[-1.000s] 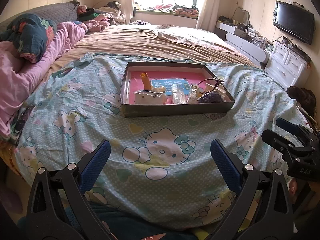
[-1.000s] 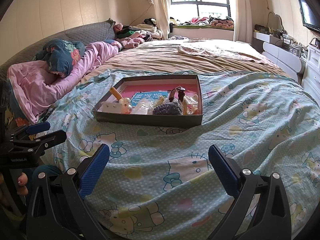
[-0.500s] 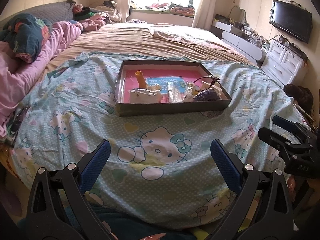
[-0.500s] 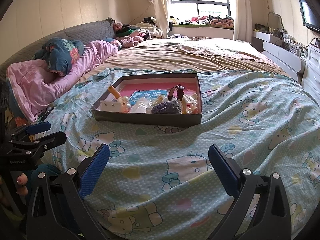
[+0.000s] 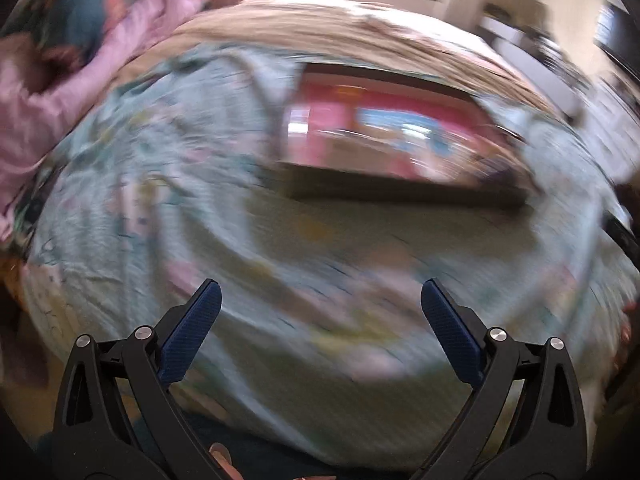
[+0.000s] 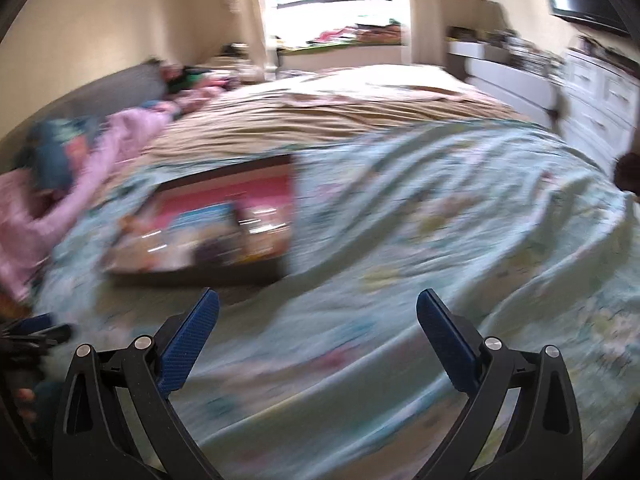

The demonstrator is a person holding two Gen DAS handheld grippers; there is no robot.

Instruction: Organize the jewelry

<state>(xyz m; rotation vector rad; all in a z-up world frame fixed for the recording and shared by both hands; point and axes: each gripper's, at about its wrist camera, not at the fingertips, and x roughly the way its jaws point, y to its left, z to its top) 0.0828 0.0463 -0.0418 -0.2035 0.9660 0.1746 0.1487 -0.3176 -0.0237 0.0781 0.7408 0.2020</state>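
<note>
Both views now smearing with motion, shallow pink-lined cardboard tray (image 5: 404, 196) looming nearer – left gripper (image 5: 318, 304) and right gripper (image 6: 318, 306) hovering over the pale blue cartoon-print bedsheet (image 6: 440, 240), tongs wide, holding nothing.

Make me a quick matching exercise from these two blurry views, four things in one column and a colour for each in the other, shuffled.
Things:
1. tray floor
2. bedsheet under the tray
3. blanket further up the bed
4. pads on the right tongs

Colours:
A. tan
B. dark blue
C. pink
D. pale blue-green with a cartoon print

Pairs: 1-C, 2-D, 3-A, 4-B
</note>
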